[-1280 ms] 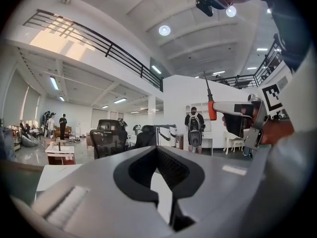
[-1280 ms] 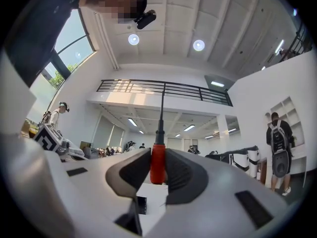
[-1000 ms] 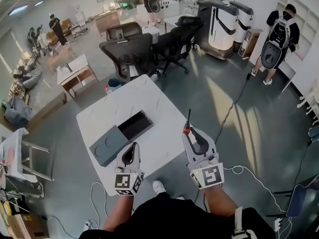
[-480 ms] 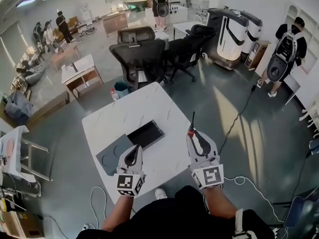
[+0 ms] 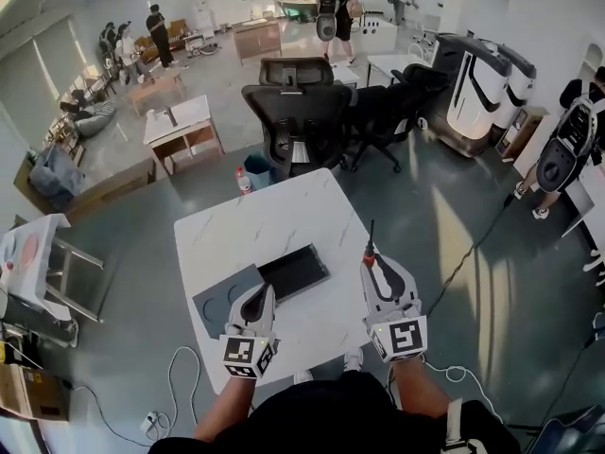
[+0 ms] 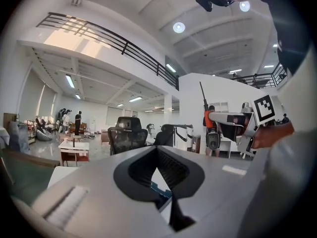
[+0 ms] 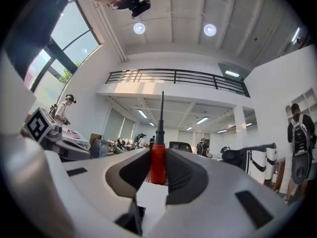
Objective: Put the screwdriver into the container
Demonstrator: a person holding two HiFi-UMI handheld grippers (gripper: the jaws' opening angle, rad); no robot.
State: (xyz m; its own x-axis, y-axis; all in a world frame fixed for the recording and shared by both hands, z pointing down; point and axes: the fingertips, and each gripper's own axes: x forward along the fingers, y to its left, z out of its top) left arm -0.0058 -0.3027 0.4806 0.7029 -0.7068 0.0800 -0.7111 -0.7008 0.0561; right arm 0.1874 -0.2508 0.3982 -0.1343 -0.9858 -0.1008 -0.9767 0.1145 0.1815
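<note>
My right gripper point(image 5: 370, 256) is shut on the red handle of a screwdriver point(image 5: 370, 238), whose thin black shaft points up and away over the table's right edge. In the right gripper view the handle point(image 7: 158, 162) stands upright between the pads of the right gripper point(image 7: 157, 155). The container point(image 5: 295, 272) is a shallow black tray lying open on the white table point(image 5: 274, 220), with a grey lid part point(image 5: 223, 303) at its near left. My left gripper point(image 5: 260, 291) hovers over the lid's right end, shut and empty. The left gripper view shows its jaws point(image 6: 156, 150) together.
Black office chairs point(image 5: 298, 112) stand beyond the table's far edge, and a bottle point(image 5: 244, 180) is on the floor by its far corner. A black cable point(image 5: 473, 244) runs across the floor at the right. A small desk point(image 5: 184, 126) and several people are further off.
The head view has swung, so the table and container sit further right and higher in the picture. Both grippers keep their pose; the right one still holds the screwdriver upright.
</note>
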